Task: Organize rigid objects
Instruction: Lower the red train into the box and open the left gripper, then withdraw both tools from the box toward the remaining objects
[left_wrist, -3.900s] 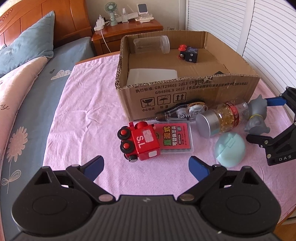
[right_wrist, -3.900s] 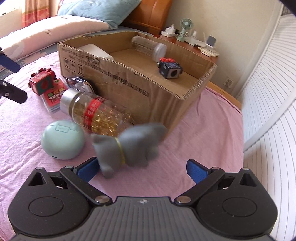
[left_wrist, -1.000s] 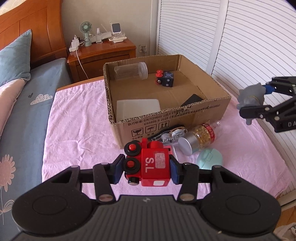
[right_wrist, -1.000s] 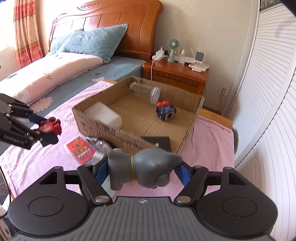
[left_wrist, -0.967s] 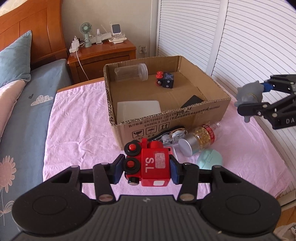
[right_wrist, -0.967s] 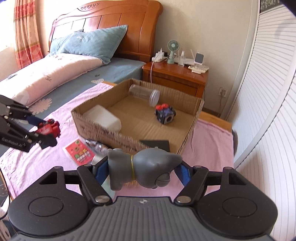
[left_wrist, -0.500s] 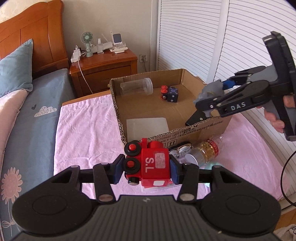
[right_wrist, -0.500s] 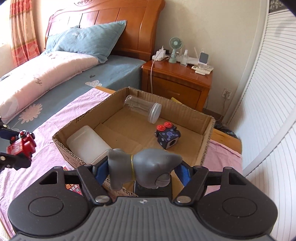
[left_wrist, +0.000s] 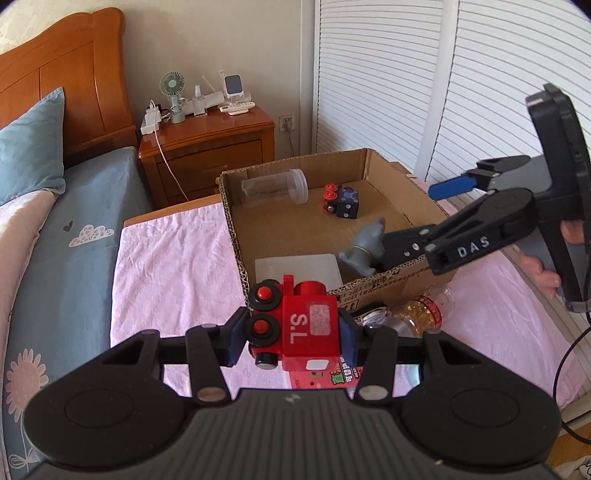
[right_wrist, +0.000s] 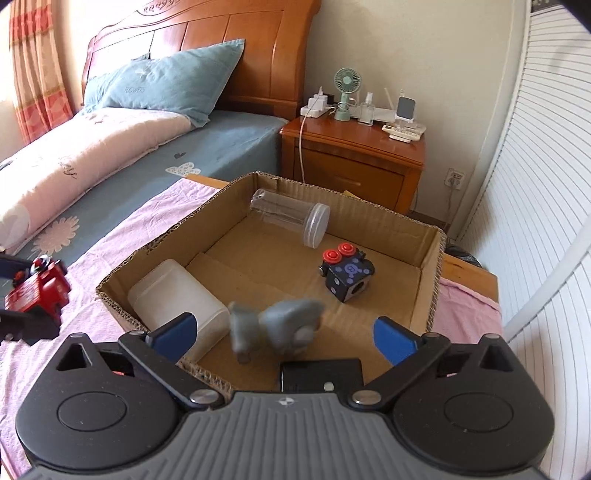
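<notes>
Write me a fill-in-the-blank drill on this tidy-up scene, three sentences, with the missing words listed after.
1. The left gripper is shut on the ____ toy train.
2. The right gripper has just been opening, and the grey figure lies loose between its pads over the ____.
3. The clear jar in the box lies on its ____.

Missing words: red; box; side

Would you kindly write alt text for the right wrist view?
The right gripper, its jaws just opened, hangs over a cardboard box with a blurred grey toy free between them. Inside lie a clear jar, white container and dark cube.
</notes>
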